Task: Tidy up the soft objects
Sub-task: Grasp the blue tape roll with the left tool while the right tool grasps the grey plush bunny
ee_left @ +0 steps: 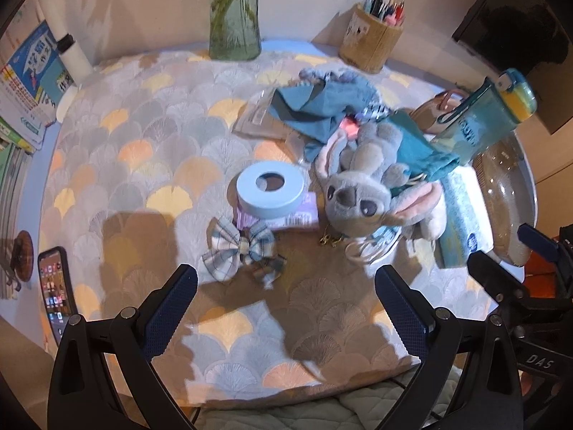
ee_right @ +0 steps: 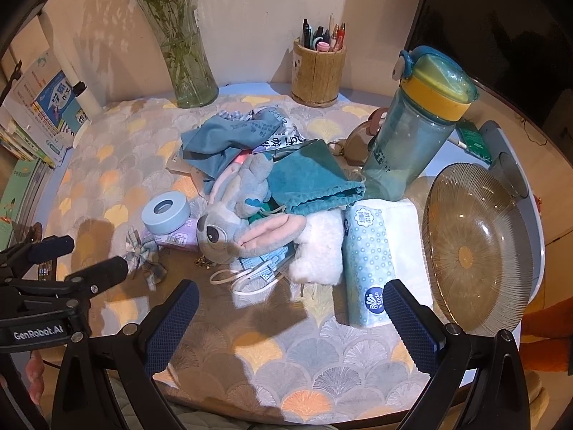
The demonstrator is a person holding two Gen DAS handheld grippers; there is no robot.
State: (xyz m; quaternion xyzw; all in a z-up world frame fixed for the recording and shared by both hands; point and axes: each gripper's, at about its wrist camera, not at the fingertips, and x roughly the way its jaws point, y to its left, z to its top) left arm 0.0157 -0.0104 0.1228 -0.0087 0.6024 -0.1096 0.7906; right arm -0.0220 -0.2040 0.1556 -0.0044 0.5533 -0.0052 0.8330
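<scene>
Both grippers, left [ee_left: 286,308] and right [ee_right: 293,322], hover open and empty near the plush toy [ee_right: 236,229] (tissue pack [ee_right: 369,261] just beside it).

A grey-blue plush toy with long pink-lined ears [ee_right: 236,215] lay on its back at the centre of the right wrist frame, head toward the lower left, one ear stretched to the right. Above it, a crumpled blue cloth [ee_right: 222,139] sat bunched in the upper middle. A teal velvet drawstring pouch [ee_right: 315,186] lay just right of the toy's body, mouth open to the right. A white fluffy fabric piece [ee_right: 318,251] rested against the outstretched ear at centre-right. A plaid fabric bow [ee_left: 238,249] lay flat in the centre of the left wrist frame, lower left of the toy's head [ee_left: 352,197].
</scene>
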